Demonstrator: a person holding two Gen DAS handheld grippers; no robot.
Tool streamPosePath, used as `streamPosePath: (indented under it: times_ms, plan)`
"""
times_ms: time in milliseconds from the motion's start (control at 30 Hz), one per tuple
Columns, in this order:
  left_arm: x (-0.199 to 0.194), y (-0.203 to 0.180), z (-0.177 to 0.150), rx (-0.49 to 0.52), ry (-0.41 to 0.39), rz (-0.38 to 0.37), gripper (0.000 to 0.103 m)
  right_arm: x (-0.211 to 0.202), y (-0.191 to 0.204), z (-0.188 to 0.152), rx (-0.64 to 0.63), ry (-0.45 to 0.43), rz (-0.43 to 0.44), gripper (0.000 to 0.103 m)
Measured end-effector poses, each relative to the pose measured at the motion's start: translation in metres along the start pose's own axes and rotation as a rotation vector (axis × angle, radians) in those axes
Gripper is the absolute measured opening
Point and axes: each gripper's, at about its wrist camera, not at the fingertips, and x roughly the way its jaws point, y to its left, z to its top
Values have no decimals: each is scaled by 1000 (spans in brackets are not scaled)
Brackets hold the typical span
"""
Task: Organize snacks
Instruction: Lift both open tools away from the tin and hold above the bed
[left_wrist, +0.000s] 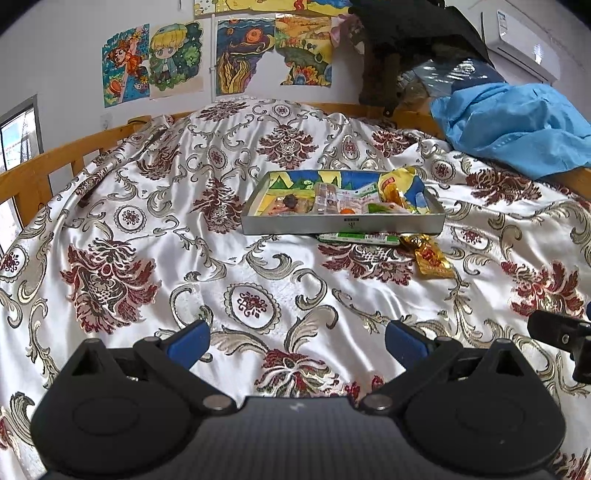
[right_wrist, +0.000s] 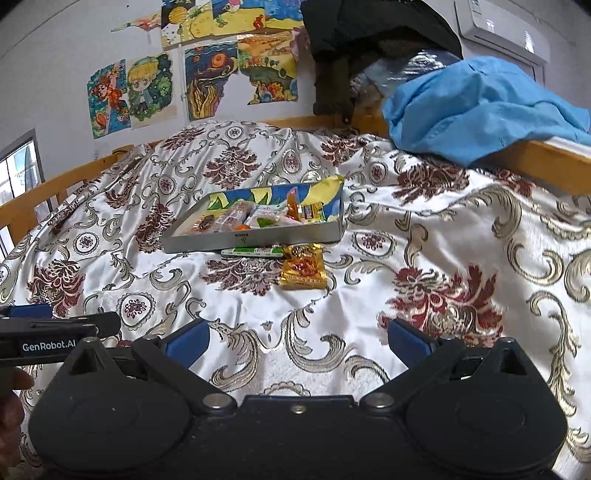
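A shallow grey tray (left_wrist: 343, 224) (right_wrist: 255, 238) with a colourful lining sits mid-bed and holds several snack packets. Just in front of it lie a green-and-white packet (left_wrist: 358, 238) (right_wrist: 253, 253) and a gold-and-red packet (left_wrist: 430, 256) (right_wrist: 303, 267), both on the bedspread. My left gripper (left_wrist: 297, 341) hovers open well short of the tray, nothing between its blue fingers. My right gripper (right_wrist: 297, 341) is open too and empty, nearer the gold packet's side. The left gripper's body (right_wrist: 55, 332) shows at the left edge of the right wrist view.
A white satin bedspread (left_wrist: 155, 229) with red and silver flowers covers the bed. Wooden rails (left_wrist: 55, 162) run along the left and far sides. A blue cloth (left_wrist: 517, 125) and dark clothing (left_wrist: 399, 44) are piled at the far right corner. Drawings hang on the wall.
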Motion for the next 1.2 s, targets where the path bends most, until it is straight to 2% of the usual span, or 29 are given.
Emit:
streamPosePath:
  times_ms: [667, 1200]
  plan:
    - [20, 10, -5, -4, 40, 54, 103, 25, -2, -10, 39, 78, 19, 102]
    - [24, 8, -6, 7, 61, 65, 103, 27, -2, -12, 38, 82, 18, 102]
